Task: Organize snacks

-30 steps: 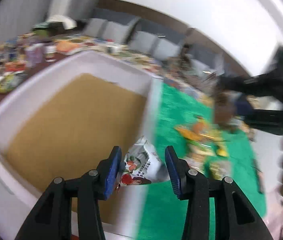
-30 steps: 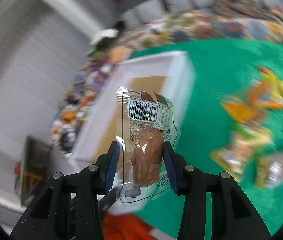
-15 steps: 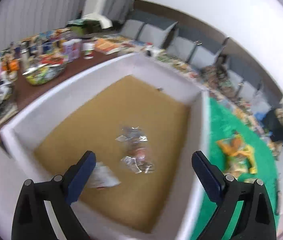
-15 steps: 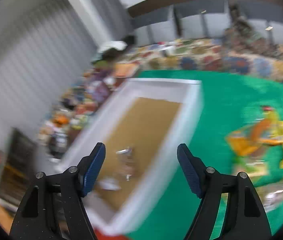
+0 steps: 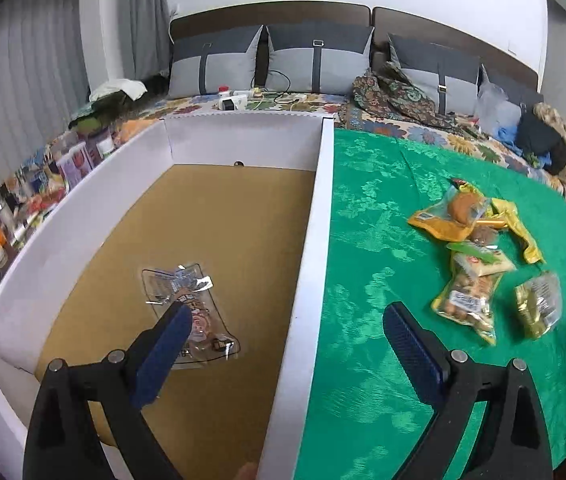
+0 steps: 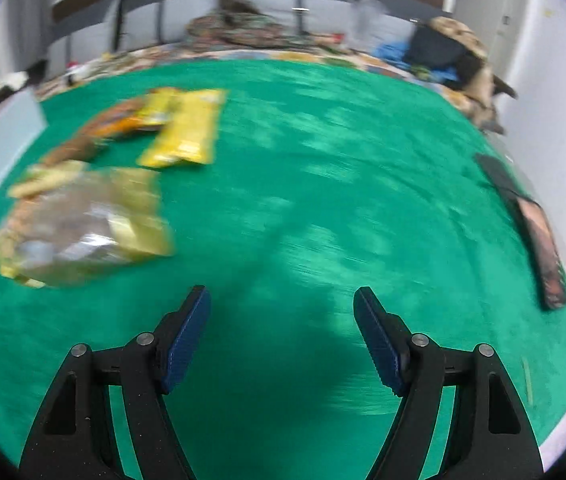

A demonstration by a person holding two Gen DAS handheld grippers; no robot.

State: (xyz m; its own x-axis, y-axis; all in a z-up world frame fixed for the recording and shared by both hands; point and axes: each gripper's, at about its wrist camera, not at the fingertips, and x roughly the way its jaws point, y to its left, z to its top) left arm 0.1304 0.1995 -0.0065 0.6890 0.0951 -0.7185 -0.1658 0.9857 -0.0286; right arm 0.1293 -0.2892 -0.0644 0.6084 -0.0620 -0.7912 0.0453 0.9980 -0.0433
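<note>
Green cloth (image 5: 371,240) covers the table, largest surface in both views. On its left side sits one white box (image 5: 315,216) with a brown cardboard floor, open at the top.

Left gripper (image 5: 287,334) hangs above the box's right wall, straddling it: one blue pad over the box floor, the other over the cloth. Jaws spread wide, nothing between them. Pointing forward and down.

Right gripper (image 6: 281,324) is low over bare green cloth, jaws likewise wide apart and empty. This view is motion-blurred.

Inside the box: two clear snack packets (image 5: 191,312) lying flat and overlapping near the front, partly behind the left pad; exact outlines are hard to separate.

On the cloth, right of the box: a loose pile of snack bags (image 5: 475,256), yellow, orange and clear; roughly six, overlap prevents a firm count. In the right wrist view the same pile (image 6: 103,184) lies ahead-left of the jaws, not touching them.

One dark flat object (image 6: 531,224) lies at the cloth's right edge; cannot identify.
</note>
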